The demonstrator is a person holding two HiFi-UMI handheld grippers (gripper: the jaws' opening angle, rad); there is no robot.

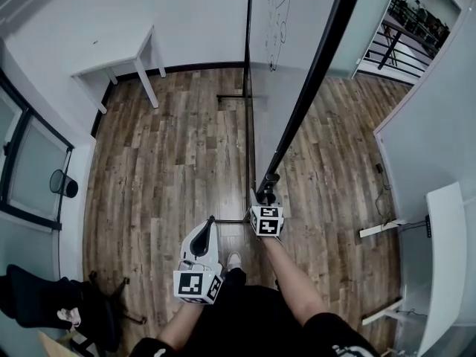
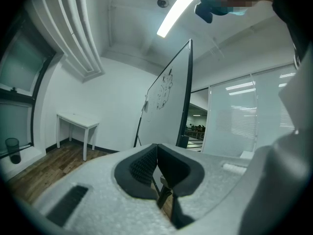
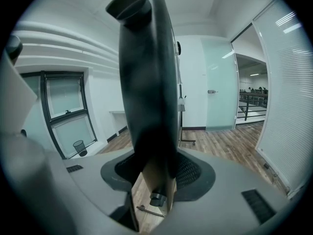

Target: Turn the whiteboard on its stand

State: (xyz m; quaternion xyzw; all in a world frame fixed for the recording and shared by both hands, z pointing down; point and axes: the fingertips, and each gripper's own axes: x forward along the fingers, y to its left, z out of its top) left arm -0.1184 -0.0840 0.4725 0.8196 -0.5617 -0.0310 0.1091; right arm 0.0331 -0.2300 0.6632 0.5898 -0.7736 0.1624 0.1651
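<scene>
mid-room on the wood floor (image 1: pixel 171 162), the whiteboard (image 1: pixel 290 47) hangs tilted on its thin stand (image 1: pixel 247 125), its white face bearing a small sketch (image 1: pixel 279 21) and its dark frame edge (image 1: pixel 312 73) running down toward me. i judge the turn under way: my right gripper (image 1: pixel 266 199) is clamped on that lower edge, so next comes a steady sweep round the pivot without slipping. my left gripper (image 1: pixel 210 222) hangs free beside it, fingers closed on nothing.

The right claw (image 3: pixel 155 173) grips the whiteboard (image 3: pixel 146 82) by its dark edge, which stands upright between both pads above the wood floor (image 3: pixel 230 151).
</scene>
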